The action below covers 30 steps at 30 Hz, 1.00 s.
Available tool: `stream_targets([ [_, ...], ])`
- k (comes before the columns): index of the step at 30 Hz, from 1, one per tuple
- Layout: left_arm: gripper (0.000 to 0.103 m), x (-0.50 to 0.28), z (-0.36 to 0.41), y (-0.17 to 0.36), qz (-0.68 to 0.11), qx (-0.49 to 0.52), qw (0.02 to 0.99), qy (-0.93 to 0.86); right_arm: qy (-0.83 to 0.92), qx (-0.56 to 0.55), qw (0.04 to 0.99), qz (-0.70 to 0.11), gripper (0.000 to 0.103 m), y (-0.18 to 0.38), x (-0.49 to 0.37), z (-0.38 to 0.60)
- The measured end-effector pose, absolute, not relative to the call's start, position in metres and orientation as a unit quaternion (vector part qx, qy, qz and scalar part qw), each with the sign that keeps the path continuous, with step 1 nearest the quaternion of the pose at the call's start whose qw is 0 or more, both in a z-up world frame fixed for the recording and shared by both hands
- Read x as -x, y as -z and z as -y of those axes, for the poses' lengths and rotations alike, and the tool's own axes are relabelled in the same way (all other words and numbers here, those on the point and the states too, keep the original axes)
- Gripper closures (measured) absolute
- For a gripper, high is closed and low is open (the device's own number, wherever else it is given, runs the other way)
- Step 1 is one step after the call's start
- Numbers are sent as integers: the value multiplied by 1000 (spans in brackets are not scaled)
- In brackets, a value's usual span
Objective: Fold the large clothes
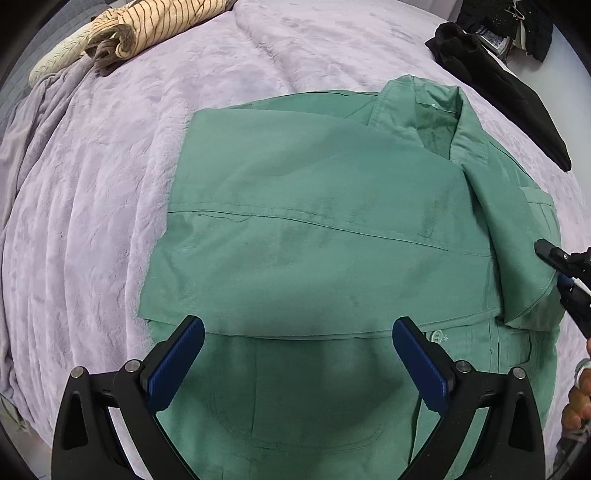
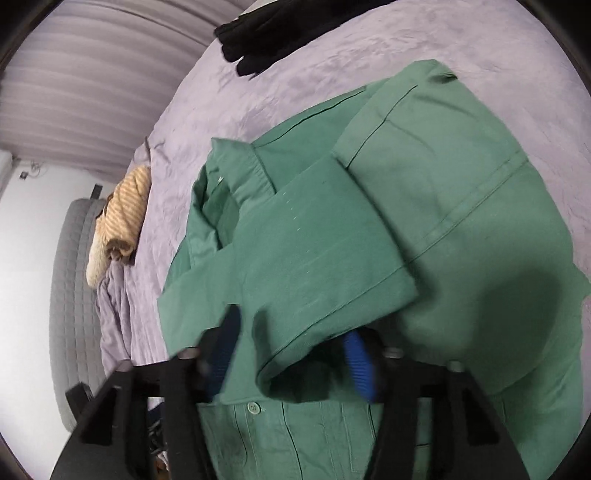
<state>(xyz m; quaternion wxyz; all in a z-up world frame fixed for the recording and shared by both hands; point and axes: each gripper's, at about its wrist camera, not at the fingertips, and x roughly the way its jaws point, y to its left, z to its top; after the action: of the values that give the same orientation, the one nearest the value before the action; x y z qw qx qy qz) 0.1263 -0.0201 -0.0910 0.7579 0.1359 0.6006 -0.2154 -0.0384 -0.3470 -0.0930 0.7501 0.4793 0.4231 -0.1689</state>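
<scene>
One green shirt (image 1: 314, 229) lies partly folded on bed's lilac blanket (image 1: 92, 184). Left wrist view: my left tongs (image 1: 299, 365) gape wide above shirt's lower front, nothing between pads; my right tongs (image 1: 561, 273) at sleeve hem (image 1: 532, 317), far right. Right wrist view: right tongs (image 2: 291, 354) blurred, sleeve (image 2: 295, 266) folded across chest, its cuff between blue pads (image 2: 358, 365); cannot tell if pads press it. Striped garment (image 2: 123, 210), black clothes (image 2: 258, 37) well apart.

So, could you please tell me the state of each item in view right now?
green shirt: flat on the bed, sides folded in.
left gripper: open, above the shirt.
right gripper: open, sleeve cuff between its fingers.
striped garment: bunched up.
black garment: lying unfolded.
</scene>
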Motion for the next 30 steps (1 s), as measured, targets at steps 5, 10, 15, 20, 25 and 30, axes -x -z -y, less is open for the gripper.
stream_targets([
  [5,1,-139,-4,84,-588,-124,772,208,116,-326,822,-453,93,47,-16,304],
  [10,1,-158,-29,92,-596,-106,776,177,49,-117,829,-545,88,61,-62,211],
  [15,1,-166,-42,100,-610,-80,770,171,2,-55,797,-601,40,94,-55,161],
  [20,1,-158,-8,109,-635,-57,729,249,17,-166,791,-588,39,80,-9,194],
  [25,1,-145,52,130,-659,-58,678,320,122,-357,758,-532,37,76,65,292],
  [30,1,-158,87,125,-634,-70,700,320,222,-424,751,-455,37,64,113,387],
])
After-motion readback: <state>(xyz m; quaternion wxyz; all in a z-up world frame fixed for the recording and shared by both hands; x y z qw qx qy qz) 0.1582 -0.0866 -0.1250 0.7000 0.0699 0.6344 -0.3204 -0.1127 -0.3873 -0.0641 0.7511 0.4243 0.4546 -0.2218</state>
